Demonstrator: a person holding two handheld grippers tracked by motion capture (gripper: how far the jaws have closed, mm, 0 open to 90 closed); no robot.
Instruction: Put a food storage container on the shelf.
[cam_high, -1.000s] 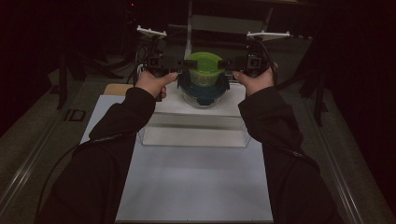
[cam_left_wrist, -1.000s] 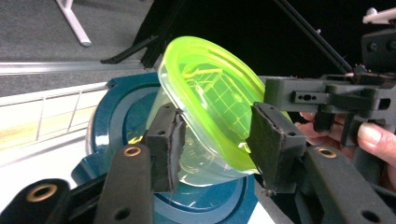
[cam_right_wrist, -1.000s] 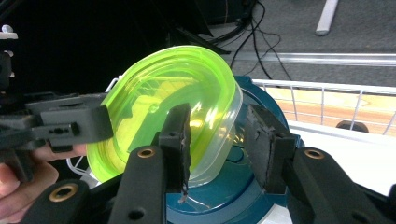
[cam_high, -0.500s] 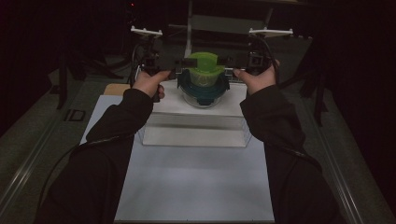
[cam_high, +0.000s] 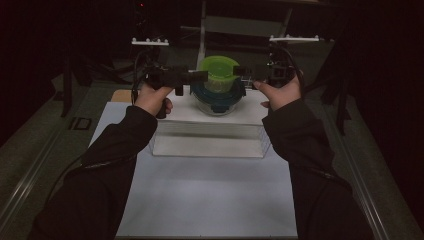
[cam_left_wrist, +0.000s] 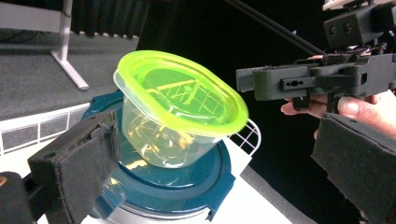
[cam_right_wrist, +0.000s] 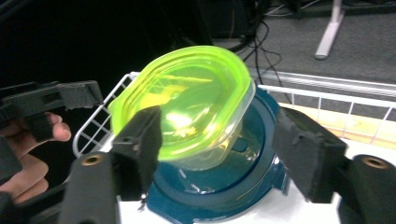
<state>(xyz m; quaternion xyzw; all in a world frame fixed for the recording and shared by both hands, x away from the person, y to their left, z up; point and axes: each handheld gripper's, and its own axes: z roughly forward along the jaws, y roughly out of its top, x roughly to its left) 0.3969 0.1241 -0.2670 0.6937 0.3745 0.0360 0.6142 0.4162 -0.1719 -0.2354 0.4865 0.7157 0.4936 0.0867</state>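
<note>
- The clear tub with a green lid (cam_high: 218, 75) is sitting tilted on the blue-lidded container (cam_high: 218, 97), at the far end of the white stand (cam_high: 210, 120).
- The left gripper (cam_high: 200, 76) is standing just left of the tub, its jaws just having been opening, spread apart and touching nothing.
- The right gripper (cam_high: 241, 74) is standing just right of the tub, its jaws likewise having been opening, apart with the tub between them, unpressed.

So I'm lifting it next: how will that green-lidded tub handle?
The green-lidded tub looks thin, clear and empty, so probably light and flexible. It sits tilted on the blue lid, so a nudge may slide or tip it.

Blue lid (cam_left_wrist: 187, 186) (bottom edge) cropped
</note>
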